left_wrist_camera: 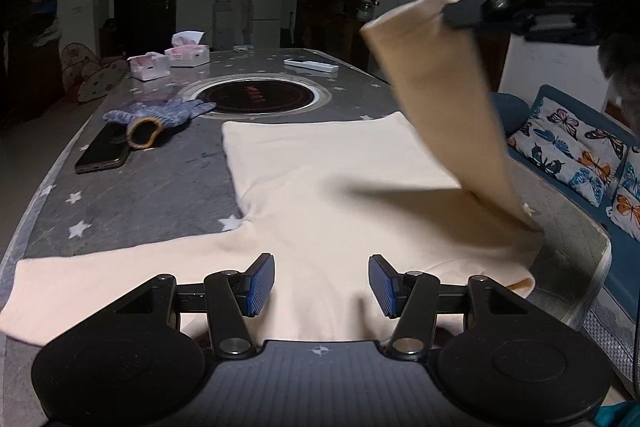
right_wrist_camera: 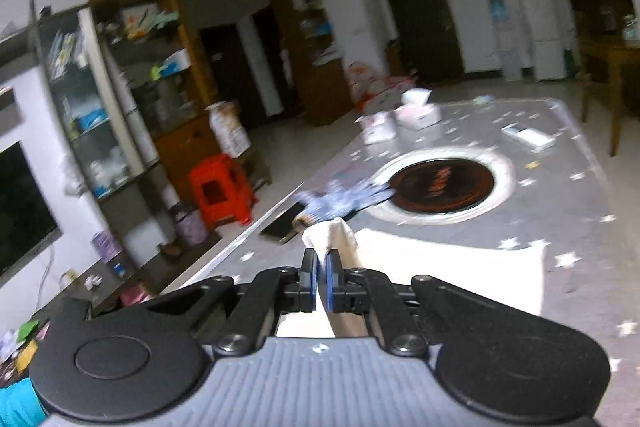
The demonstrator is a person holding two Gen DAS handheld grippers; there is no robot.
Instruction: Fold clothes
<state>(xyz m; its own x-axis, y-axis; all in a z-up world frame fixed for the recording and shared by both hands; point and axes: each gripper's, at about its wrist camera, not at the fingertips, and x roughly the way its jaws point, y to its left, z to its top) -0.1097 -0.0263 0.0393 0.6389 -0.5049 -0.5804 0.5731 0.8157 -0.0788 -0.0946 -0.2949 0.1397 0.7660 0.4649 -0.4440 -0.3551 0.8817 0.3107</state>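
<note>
Now, at the far left of the table [left_wrist_camera: 160,187] sit a phone [left_wrist_camera: 102,149] and a knitted glove [left_wrist_camera: 160,115], well apart from the cream garment [left_wrist_camera: 320,195], which lies flat across the near middle with one sleeve reaching left toward the table's edge. My left gripper [left_wrist_camera: 322,285] hovers just above the near hem, jaws open and empty. On the right, my right gripper [right_wrist_camera: 320,281] is closed on the cuff of the other sleeve [left_wrist_camera: 444,99], which hangs lifted and slanting over the body of the garment.

The pinch looks thin, taking only the cuff's tip, so I judge a quick swing could pull it free and drop the sleeve crooked. With nothing pinning the hem, dragging the sleeve across might also shift the whole garment toward the glove and phone.

Room is good ahead: the inset round burner [left_wrist_camera: 256,99] lies beyond the garment's far edge. The right table edge runs close beside the shoulder, with a sofa cushion [left_wrist_camera: 568,143] beyond.
</note>
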